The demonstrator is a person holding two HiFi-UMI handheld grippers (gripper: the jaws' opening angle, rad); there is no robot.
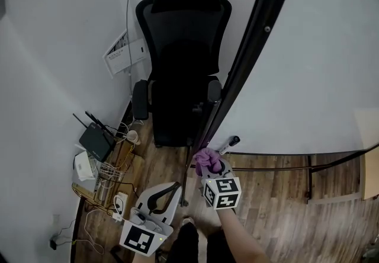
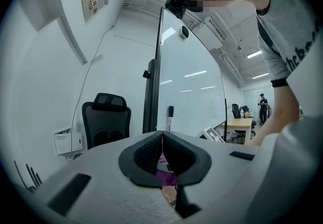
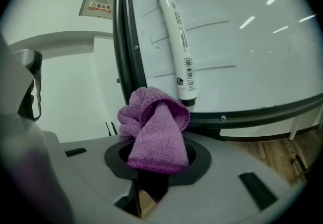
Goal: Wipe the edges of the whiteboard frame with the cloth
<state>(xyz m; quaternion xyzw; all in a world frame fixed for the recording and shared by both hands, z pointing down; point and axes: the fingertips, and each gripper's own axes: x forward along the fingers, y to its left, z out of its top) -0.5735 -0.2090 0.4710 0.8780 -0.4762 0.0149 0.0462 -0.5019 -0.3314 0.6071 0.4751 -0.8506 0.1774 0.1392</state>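
My right gripper [image 1: 207, 164] is shut on a bunched purple cloth [image 3: 154, 127], which pokes out of its jaws and rests against the lower left corner of the whiteboard's black frame [image 3: 123, 61]. That frame [image 1: 251, 54] runs up the board's left edge and along its bottom [image 1: 296, 153]. A marker [image 3: 176, 41] clings to the white board surface just above the cloth. My left gripper [image 1: 169, 192] hangs low at the left, away from the board, its jaws shut [image 2: 162, 155] with nothing held; the purple cloth [image 2: 165, 173] shows beyond them.
A black office chair [image 1: 180, 60] stands against the wall just left of the board. A router [image 1: 98, 140], cables and a wire rack [image 1: 106, 176] clutter the floor at the left. The board's stand bars [image 1: 308, 176] cross the wooden floor. A person stands far off by desks [image 2: 242, 124].
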